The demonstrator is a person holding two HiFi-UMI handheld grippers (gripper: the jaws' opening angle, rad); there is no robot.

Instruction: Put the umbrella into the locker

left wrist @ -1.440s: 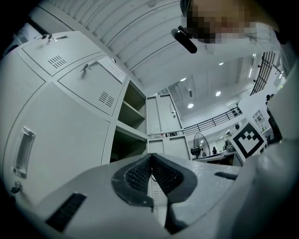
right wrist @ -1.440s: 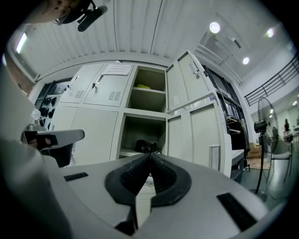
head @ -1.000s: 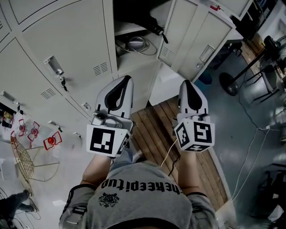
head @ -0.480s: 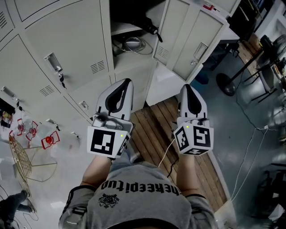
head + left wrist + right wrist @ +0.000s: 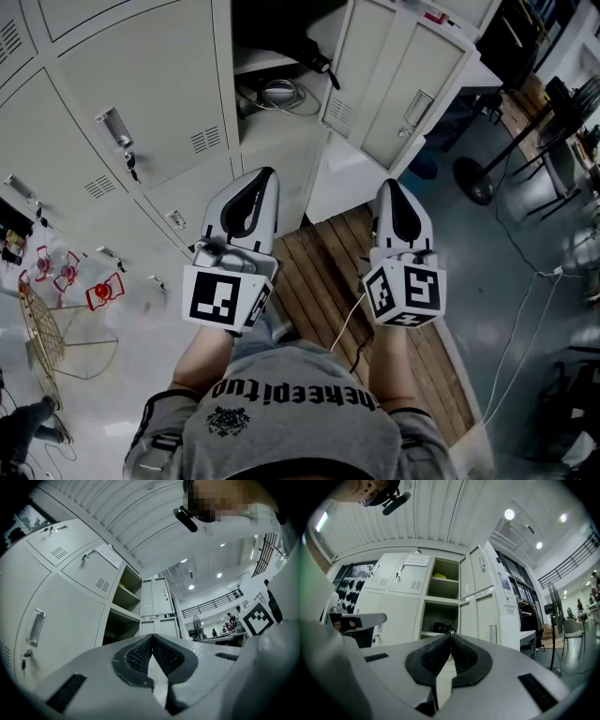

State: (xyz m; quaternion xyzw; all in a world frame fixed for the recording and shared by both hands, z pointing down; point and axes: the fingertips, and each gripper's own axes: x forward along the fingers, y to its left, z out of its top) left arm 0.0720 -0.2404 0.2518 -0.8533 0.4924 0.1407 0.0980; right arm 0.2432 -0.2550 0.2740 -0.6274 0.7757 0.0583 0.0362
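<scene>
Ahead the open locker (image 5: 262, 59) offers free entry between shut lockers (image 5: 141, 84) at left and its swung-out door (image 5: 398, 80) at right, the umbrella (image 5: 305, 47) occupying its shelf.

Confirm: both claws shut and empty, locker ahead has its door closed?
No. The locker has its door open, swung to the right, as the head view shows. The left claw and right claw are shut and empty.

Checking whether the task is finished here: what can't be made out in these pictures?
- Head view: the dark object in the open locker sits in shadow; umbrella or not, unclear.
- Right gripper view: that object is too small, just above the shut right hand-held gripper.
- Left gripper view: the lower compartment is too dark inside.
</scene>
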